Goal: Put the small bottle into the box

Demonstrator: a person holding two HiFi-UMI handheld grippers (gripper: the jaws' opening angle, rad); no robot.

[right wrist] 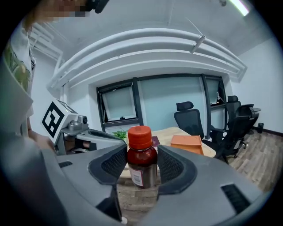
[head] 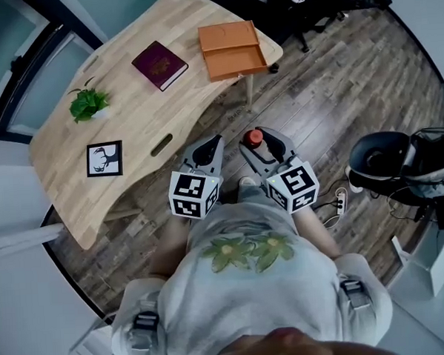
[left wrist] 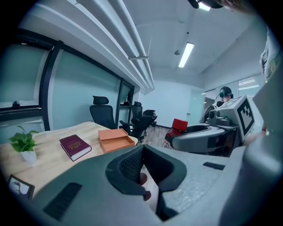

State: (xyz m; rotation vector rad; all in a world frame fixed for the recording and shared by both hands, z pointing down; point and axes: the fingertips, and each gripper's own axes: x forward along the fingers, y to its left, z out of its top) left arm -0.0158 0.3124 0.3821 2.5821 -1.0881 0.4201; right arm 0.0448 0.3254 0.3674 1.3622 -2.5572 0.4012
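Right claw (right wrist: 142,165): clenched on the small bottle (right wrist: 142,155), which is brown with a red cap and held upright in the air above the wood floor (head: 328,86), short of the desk (head: 152,110). Left claw (left wrist: 143,152): closed on nothing, just beside the right. Box (head: 232,50): orange, open, at the desk's far end. Also on the desk: maroon book (head: 160,65), potted plant (head: 88,103), framed deer picture (head: 104,158).

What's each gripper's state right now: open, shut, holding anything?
Left gripper: shut, nothing between its jaws.
Right gripper: shut on the small brown bottle with a red cap.
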